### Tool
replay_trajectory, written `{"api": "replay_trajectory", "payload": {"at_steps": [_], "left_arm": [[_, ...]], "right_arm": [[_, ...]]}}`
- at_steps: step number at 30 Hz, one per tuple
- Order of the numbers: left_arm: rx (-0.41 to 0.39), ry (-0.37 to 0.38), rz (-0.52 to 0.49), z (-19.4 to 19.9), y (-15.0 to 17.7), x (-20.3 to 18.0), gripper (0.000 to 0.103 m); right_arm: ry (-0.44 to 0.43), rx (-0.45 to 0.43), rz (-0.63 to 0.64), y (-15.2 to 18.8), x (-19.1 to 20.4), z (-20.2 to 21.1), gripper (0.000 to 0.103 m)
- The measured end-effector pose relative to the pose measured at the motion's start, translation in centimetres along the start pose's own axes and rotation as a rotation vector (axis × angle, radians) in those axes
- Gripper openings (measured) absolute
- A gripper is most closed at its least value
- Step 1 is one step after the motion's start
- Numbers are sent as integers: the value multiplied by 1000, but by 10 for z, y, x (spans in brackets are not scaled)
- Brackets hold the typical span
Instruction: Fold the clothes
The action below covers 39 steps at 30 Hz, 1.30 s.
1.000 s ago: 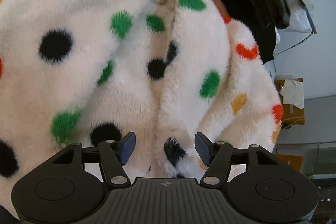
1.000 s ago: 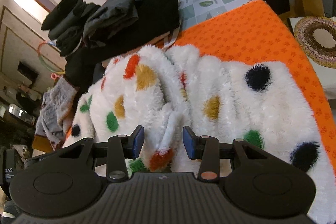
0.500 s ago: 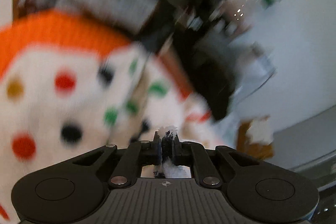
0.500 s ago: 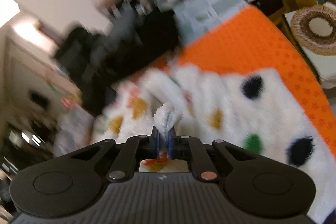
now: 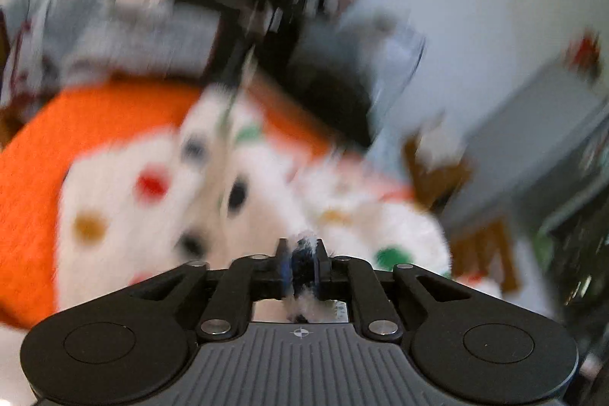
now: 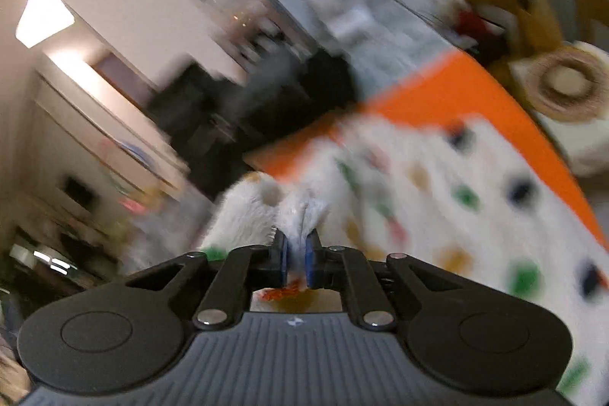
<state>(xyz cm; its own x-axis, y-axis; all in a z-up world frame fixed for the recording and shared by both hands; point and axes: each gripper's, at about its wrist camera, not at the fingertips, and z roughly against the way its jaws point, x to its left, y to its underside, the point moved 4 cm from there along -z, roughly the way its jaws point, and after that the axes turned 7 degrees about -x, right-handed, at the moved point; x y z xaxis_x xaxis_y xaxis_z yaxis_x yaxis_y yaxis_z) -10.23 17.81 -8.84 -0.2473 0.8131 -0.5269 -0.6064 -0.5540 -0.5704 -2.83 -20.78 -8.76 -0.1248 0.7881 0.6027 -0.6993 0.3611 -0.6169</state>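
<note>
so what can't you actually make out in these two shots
- Left wrist view: the dark clothes pile behind the spotted fleece is smeared by motion blur, so separate garments cannot be told apart.
- Left wrist view: the left claw body hides the fleece edge below its grip.
- Right wrist view: the shelf clutter is blurred beyond naming.
- Right wrist view: the right claw covers the fleece beneath it.

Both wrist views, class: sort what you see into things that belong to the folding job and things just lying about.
Part of the job:
- spotted fleece garment
- left gripper, jaws shut on the fleece
- right gripper, jaws shut on the fleece
- orange cover under it

Lying about:
- pile of dark clothes
- grey garment
- round woven mat
</note>
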Motion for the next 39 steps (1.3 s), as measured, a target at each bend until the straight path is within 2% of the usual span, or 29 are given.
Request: {"api": "replay_trajectory", "payload": {"at_steps": [3, 4, 7, 8, 11, 15, 20, 26, 33, 37, 39], "left_arm": [[97, -52, 11, -8, 27, 35, 22], [99, -61, 23, -6, 29, 45, 27], [64, -78, 50, -3, 17, 65, 42], [49, -76, 56, -4, 10, 69, 45], [7, -55, 76, -11, -13, 75, 48], [-35, -33, 80, -34, -44, 67, 52], [-67, -19, 75, -77, -74, 52, 57], [-86, -52, 48, -135, -104, 36, 59], [-50, -125, 59, -198, -121, 34, 59], [-17, -149, 74, -218, -118, 34, 58], [-11, -157, 75, -221, -115, 35, 48]], "right_arm": [[157, 70, 20, 37, -19, -7, 18], [177, 72, 15, 42, -21, -6, 18], [204, 43, 24, 41, -18, -1, 30], [201, 32, 36, 37, -14, 0, 34], [179, 3, 75, 17, -1, -6, 38], [146, -22, 105, -17, 10, -29, 38], [101, -23, 82, -56, 10, -77, 38], [55, 26, -68, -93, -11, -152, 38], [51, 110, -352, -102, -48, -248, 44], [73, 165, -434, -97, -59, -292, 52], [68, 195, -463, -94, -60, -312, 60]]}}
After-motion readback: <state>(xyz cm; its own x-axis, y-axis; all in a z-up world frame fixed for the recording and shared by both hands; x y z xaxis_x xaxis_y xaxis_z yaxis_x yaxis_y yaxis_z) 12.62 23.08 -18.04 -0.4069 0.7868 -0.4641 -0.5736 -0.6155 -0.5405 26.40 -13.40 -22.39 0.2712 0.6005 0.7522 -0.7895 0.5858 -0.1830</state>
